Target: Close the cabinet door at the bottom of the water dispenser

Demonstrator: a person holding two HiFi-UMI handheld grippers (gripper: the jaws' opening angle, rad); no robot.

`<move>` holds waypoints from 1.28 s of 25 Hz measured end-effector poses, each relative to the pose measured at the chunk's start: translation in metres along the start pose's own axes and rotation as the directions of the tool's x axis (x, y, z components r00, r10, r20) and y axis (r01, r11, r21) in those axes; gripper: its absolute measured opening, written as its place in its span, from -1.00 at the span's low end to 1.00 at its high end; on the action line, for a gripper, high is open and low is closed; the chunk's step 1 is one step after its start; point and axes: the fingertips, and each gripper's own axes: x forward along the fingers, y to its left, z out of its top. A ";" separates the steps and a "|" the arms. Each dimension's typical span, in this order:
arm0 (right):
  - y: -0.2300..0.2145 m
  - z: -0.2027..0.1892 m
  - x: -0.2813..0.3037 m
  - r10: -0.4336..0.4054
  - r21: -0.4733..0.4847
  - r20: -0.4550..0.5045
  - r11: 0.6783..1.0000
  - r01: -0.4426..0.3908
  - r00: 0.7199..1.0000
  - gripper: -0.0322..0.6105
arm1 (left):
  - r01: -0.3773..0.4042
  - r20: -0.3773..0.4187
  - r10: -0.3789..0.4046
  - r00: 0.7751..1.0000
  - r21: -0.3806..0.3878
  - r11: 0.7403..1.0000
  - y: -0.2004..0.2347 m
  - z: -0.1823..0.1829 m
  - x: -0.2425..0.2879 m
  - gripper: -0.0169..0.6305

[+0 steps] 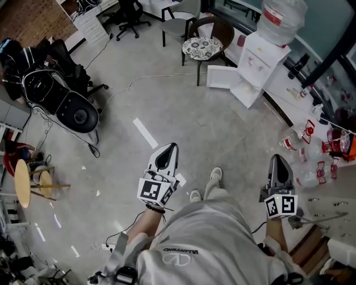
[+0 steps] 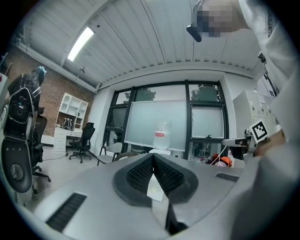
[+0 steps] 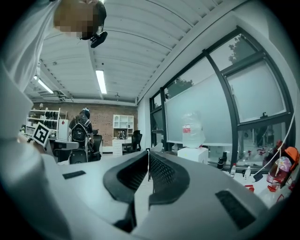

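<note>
The white water dispenser [image 1: 260,62] with a big bottle [image 1: 282,16] on top stands far ahead at the upper right by the window wall. Its bottom cabinet door [image 1: 221,77] hangs open, swung out to the left. My left gripper [image 1: 172,147] and right gripper [image 1: 277,158] are both shut and empty, held level over the floor, well short of the dispenser. In the left gripper view the bottle [image 2: 161,136] shows small above the shut gripper [image 2: 153,156]. From the right gripper view the dispenser [image 3: 192,153] stands right of the shut gripper [image 3: 148,153].
A chair with a patterned cushion [image 1: 201,48] stands just left of the open door. Office chairs with a backpack [image 1: 53,92] crowd the left, with a round wooden stool [image 1: 22,181] below them. Bottles and cups [image 1: 305,139] litter the floor at right. A cable [image 1: 150,78] runs across the floor.
</note>
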 end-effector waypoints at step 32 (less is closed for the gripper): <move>-0.132 0.021 0.177 0.157 0.017 0.013 0.987 -0.157 0.988 -0.84 | -0.083 -0.012 0.084 0.996 0.050 0.995 -0.004 0.015 0.197 -0.92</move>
